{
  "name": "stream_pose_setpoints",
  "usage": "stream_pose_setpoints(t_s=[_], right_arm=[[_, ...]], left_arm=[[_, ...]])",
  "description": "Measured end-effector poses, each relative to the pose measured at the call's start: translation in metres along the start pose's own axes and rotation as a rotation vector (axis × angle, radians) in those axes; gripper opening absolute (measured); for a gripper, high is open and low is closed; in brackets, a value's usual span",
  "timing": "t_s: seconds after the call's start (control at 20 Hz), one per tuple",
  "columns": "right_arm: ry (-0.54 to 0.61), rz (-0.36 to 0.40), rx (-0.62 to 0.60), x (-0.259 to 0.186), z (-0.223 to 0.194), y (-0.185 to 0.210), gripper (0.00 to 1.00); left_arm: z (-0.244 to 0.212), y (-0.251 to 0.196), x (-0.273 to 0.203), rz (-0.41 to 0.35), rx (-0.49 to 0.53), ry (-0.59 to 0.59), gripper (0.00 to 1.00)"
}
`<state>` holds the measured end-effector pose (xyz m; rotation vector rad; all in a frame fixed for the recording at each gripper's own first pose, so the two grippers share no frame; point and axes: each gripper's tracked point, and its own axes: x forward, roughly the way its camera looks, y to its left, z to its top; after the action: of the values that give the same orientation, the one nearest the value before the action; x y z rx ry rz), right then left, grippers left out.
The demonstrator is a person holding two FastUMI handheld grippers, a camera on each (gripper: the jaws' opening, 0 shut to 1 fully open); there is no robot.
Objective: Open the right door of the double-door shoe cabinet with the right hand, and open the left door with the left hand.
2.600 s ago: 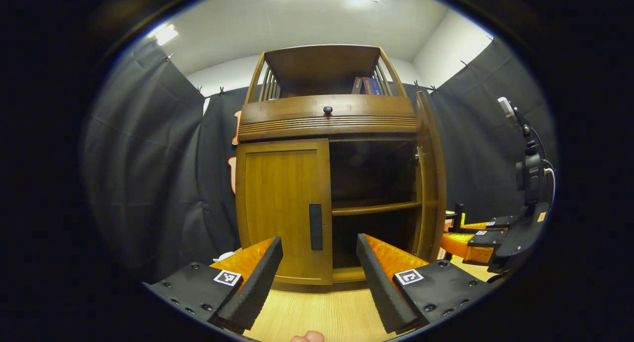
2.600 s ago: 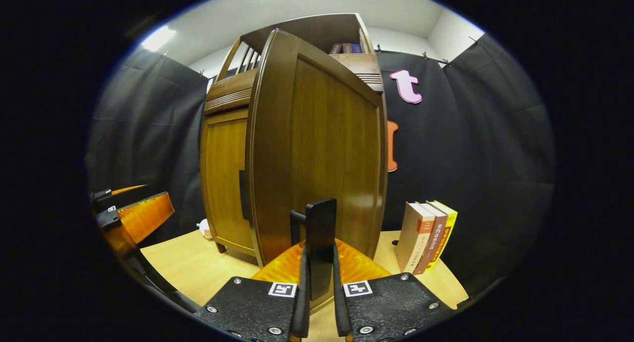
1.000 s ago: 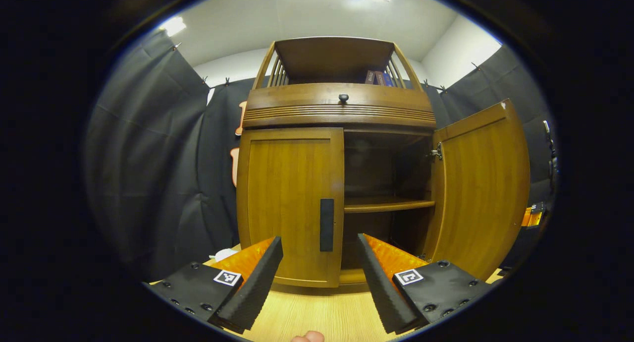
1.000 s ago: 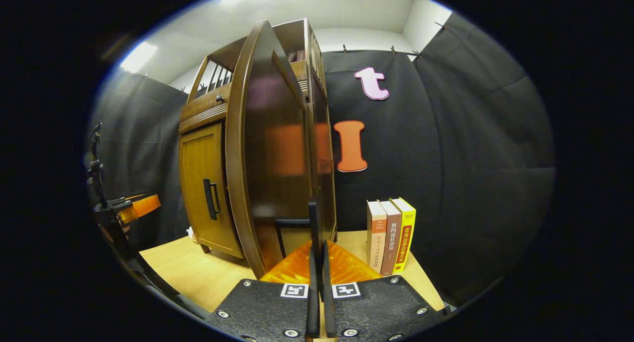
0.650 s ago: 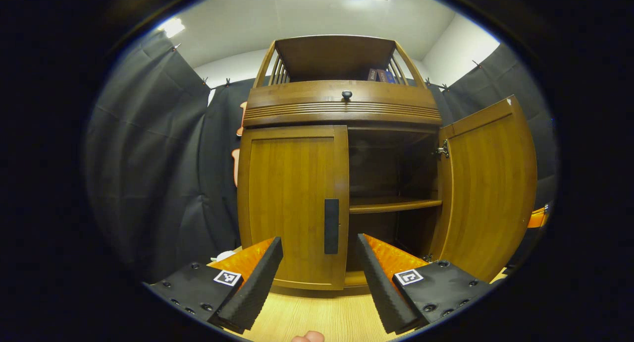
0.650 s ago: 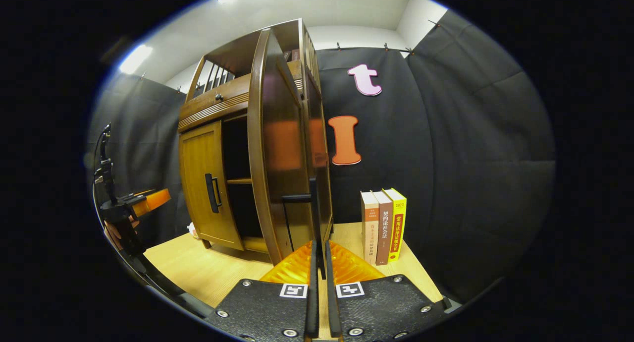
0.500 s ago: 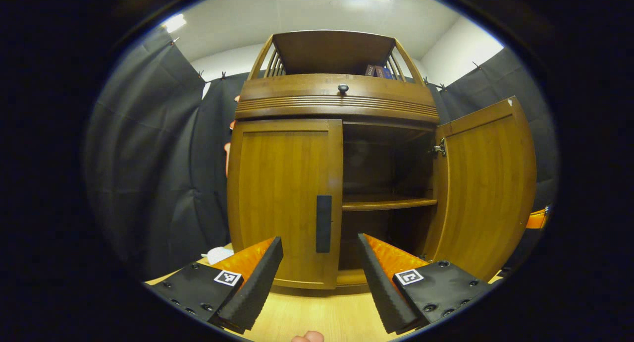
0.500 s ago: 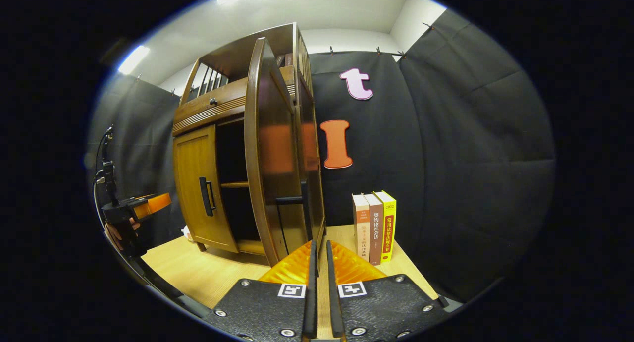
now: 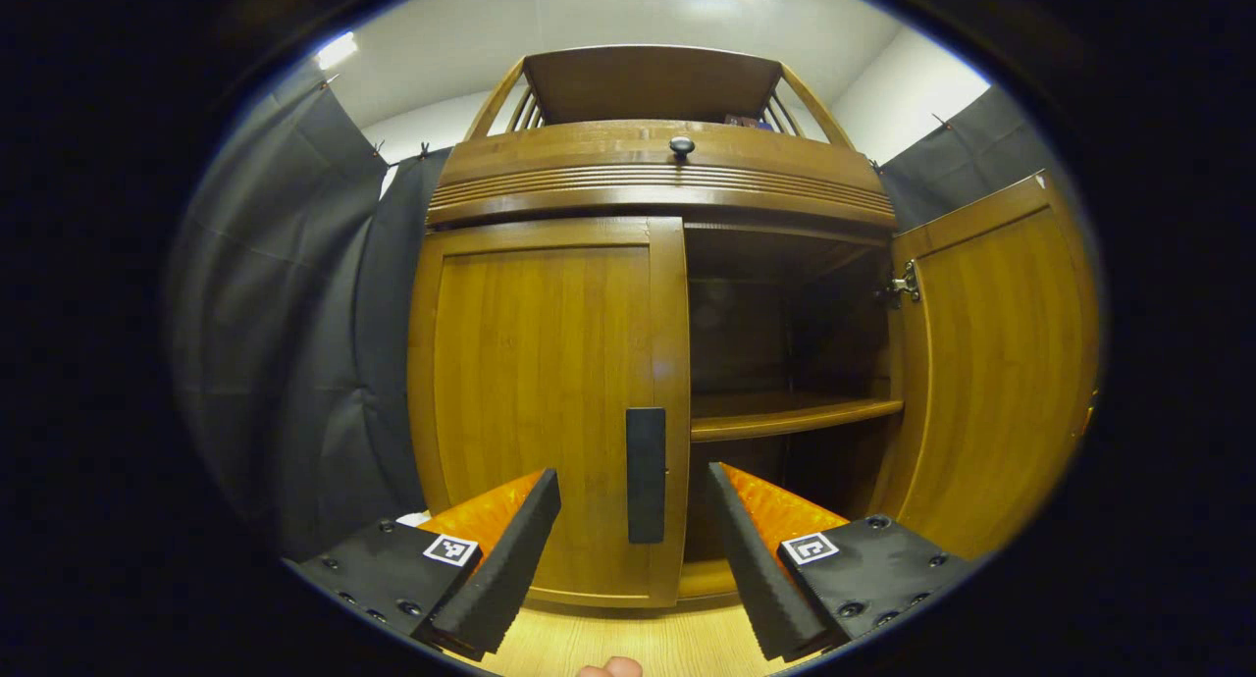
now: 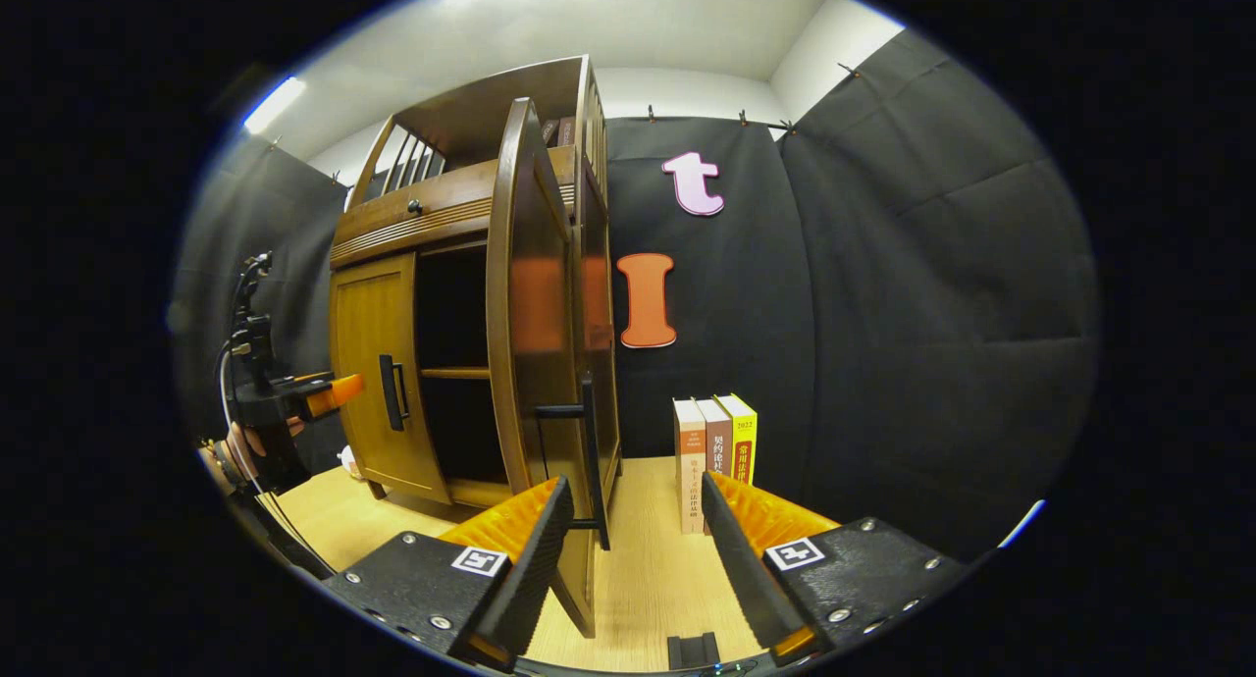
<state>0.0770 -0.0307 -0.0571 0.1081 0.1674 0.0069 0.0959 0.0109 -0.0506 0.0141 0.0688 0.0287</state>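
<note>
Shoe cabinet on the wooden table: right door swung wide, left door closed. Left gripper spread apart, just before the left door handle. Right gripper spread apart, holding nothing, near the right door handle. Three books beside; spine writing too small to read.

The right door is cut off at the left gripper view's edge. Book spines are too small to read.

Glossy varnished wood shoe cabinet on a matt pale wood-grain tabletop; metal hinge.
</note>
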Motion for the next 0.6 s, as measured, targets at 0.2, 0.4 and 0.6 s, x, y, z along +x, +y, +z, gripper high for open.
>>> stream_pose_setpoints(t_s=[0.2, 0.4, 0.6], right_arm=[[-0.011, -0.027, 0.012, 0.000, 0.002, -0.005, 0.91], [-0.013, -0.034, 0.004, -0.003, 0.006, -0.007, 0.92], [-0.015, -0.042, -0.010, -0.005, 0.008, -0.007, 0.92]], left_arm=[[-0.009, -0.007, 0.030, -0.033, -0.006, -0.002, 0.98], [-0.023, -0.003, 0.060, -0.030, 0.000, 0.015, 0.96], [-0.028, 0.003, 0.079, -0.018, 0.029, 0.020, 0.98]])
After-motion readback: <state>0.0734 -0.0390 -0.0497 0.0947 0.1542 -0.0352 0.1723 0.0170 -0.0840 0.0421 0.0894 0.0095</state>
